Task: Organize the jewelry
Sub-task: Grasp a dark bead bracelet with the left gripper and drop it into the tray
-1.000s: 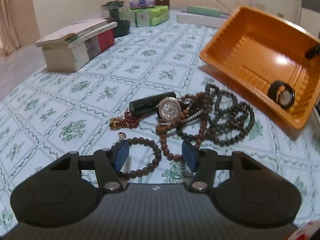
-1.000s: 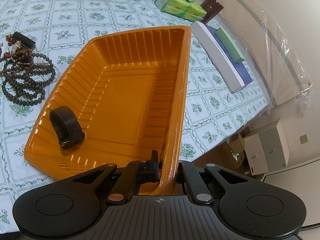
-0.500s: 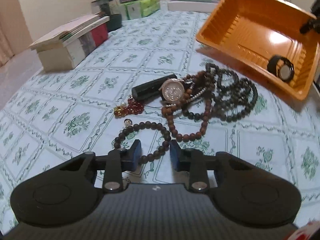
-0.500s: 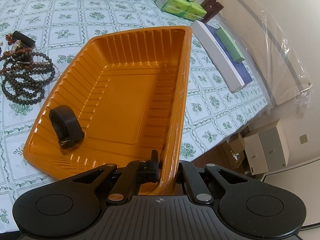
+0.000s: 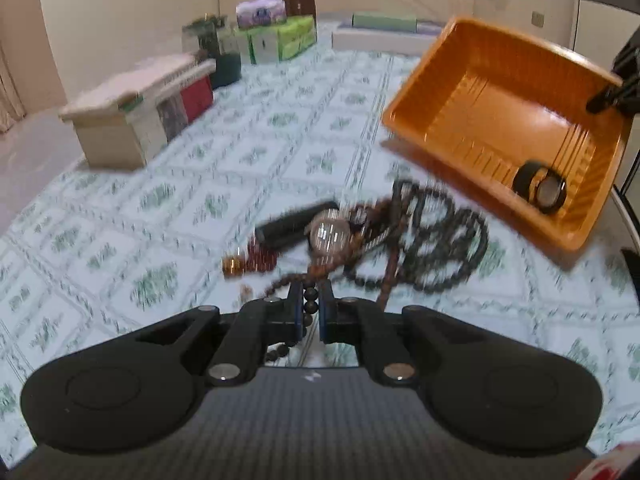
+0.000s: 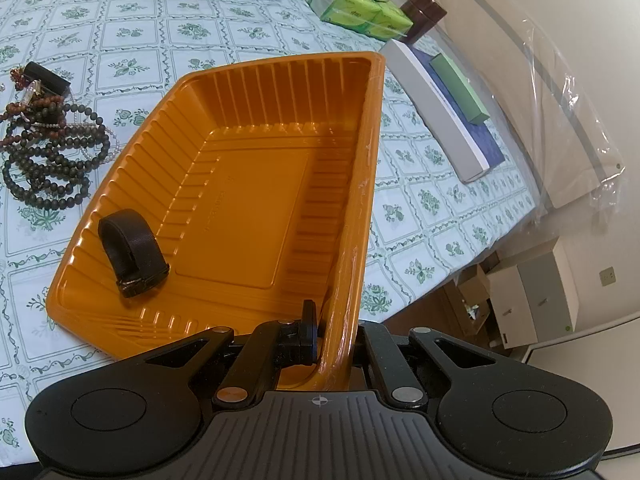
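Note:
My left gripper (image 5: 310,307) is shut on a brown bead bracelet (image 5: 309,305) and holds it just above the tablecloth. Beyond it lies a heap of jewelry: a round watch (image 5: 329,235), a black case (image 5: 294,225), red beads (image 5: 256,262) and dark bead necklaces (image 5: 436,246). My right gripper (image 6: 335,338) is shut on the near wall of the orange tray (image 6: 360,216) and holds it tilted. The tray also shows in the left wrist view (image 5: 476,92). A black watch (image 6: 132,252) lies in the tray's low corner. The dark necklaces show in the right wrist view (image 6: 52,160).
A stack of books (image 5: 140,104), a dark pot (image 5: 226,68), green tissue packs (image 5: 280,40) and a long white box (image 6: 436,108) stand at the far side of the table. The table edge (image 6: 432,284) drops off at the right, with cardboard boxes (image 6: 532,296) on the floor below.
My left gripper has closed on the brown bead bracelet and lifted it up and back from the heap. The right gripper and tray have not moved.

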`<state>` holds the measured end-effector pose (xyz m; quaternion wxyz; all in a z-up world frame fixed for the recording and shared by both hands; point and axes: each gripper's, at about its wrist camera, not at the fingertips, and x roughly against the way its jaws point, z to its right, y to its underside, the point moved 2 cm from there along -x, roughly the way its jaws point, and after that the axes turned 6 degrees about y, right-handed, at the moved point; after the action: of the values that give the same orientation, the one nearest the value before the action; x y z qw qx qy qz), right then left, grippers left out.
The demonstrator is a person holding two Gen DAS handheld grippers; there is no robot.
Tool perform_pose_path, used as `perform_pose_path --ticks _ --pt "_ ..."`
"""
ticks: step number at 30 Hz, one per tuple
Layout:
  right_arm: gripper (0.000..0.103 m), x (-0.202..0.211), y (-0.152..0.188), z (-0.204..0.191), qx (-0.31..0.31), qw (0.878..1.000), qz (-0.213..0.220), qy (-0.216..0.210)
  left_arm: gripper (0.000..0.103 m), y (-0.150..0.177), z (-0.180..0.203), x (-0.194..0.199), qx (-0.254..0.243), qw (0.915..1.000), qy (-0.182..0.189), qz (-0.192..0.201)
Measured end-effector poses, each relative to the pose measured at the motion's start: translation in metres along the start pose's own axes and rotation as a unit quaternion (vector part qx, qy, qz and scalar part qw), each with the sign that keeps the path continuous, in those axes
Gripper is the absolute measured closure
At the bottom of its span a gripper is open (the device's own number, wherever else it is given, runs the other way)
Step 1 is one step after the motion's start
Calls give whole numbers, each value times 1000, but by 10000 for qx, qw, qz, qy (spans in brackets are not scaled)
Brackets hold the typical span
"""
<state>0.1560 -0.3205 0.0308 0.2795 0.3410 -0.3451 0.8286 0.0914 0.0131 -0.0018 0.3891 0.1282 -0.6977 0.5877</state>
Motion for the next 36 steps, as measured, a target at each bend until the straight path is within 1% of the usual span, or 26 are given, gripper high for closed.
perform_pose_path --ticks 4,8,12,16,18,21,25,30,31,32,33,34,36 --pt "100 0 0 0 -5 10000 -3 -7 97 -21 14 9 -56 9996 134 247" --pt "100 -1 0 0 -15 10000 -3 -10 97 -44 38 9 -79 9973 548 482" --pt "100 -1 1 0 -21 10000 2 -13 97 -67 73 -4 -317 9941 813 649" --pt "100 -1 0 0 -19 10000 1 -18 97 -90 108 -25 -552 9895 1124 728" --pt "100 0 0 0 -24 10000 8 -25 97 -98 124 -33 -683 9874 1211 762" --pt "100 0 0 0 -36 10000 12 -32 97 -105 144 -46 -845 9842 1348 780" --pt "100 0 1 2 -59 10000 9 -50 97 -108 161 -60 -973 9820 1441 738" --pt "100 -1 0 2 -86 9999 -3 -65 97 -109 170 -74 -1022 9804 1535 694" --pt "100 -1 0 2 -90 9999 -5 -65 96 -109 171 -77 -1011 9795 1604 684" --pt "100 0 0 2 -93 9999 -7 -65 93 -109 172 -79 -1004 9785 1675 669" --pt "100 0 0 1 -100 9999 -8 -65 87 -108 172 -79 -996 9777 1718 676" --pt "100 0 0 1 -104 9999 -9 -66 75 -106 172 -78 -1012 9777 1711 675" --pt "100 0 -1 1 -107 9999 -7 -62 73 -100 169 -75 -1055 9779 1677 669"
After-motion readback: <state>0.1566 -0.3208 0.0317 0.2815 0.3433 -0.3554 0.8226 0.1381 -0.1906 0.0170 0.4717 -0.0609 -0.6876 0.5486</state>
